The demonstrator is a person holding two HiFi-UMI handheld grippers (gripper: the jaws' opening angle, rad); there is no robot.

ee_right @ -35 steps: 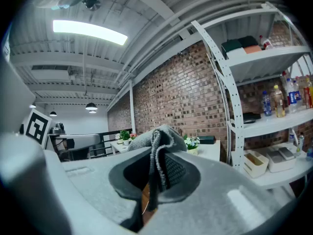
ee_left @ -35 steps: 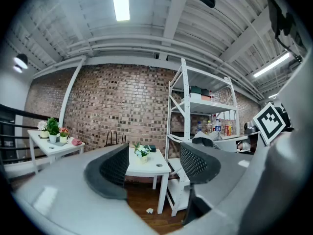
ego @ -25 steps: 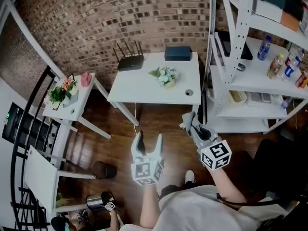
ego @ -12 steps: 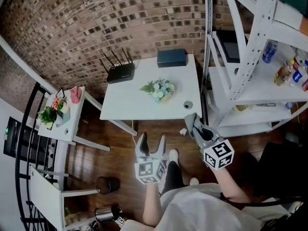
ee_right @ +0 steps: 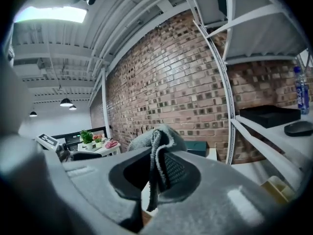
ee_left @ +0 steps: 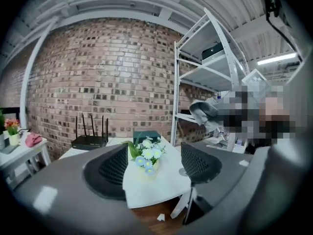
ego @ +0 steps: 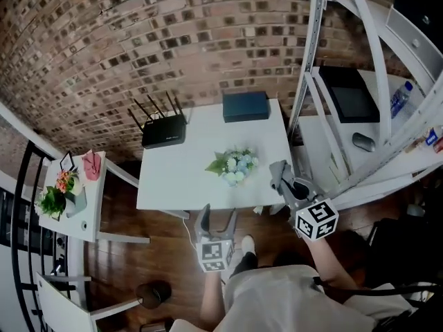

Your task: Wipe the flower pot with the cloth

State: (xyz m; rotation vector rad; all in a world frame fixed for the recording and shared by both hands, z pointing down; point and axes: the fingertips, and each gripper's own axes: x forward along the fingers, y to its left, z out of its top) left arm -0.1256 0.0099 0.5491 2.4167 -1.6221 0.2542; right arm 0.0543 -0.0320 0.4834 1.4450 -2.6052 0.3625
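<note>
The right gripper (ee_right: 157,174) is clamped on a folded grey cloth (ee_right: 164,148), which bulges above its jaws and hangs in a strip below them; in the head view it hovers over the front right corner of the white surface (ego: 176,178), near the flower pot (ego: 234,169) but not touching it; the left gripper (ego: 216,220) hangs off the surface's front edge, above the wooden floor (ego: 138,265), its jaws opening a narrow way with nothing between them; the pot, pale and topped with blue and white flowers and green leaves, stands upright right of the surface's middle, short of the front edge; bare white top lies open to its left and in front; a black router (ego: 163,131) with raised antennas and a dark box (ego: 246,106) sit along the far edge, well apart from the pot; a white shelving rack (ego: 313,81) rises just beside the surface's right edge; a brick wall (ego: 138,40) runs behind; a small side surface (ego: 91,209) with a potted plant stands apart at left.
</note>
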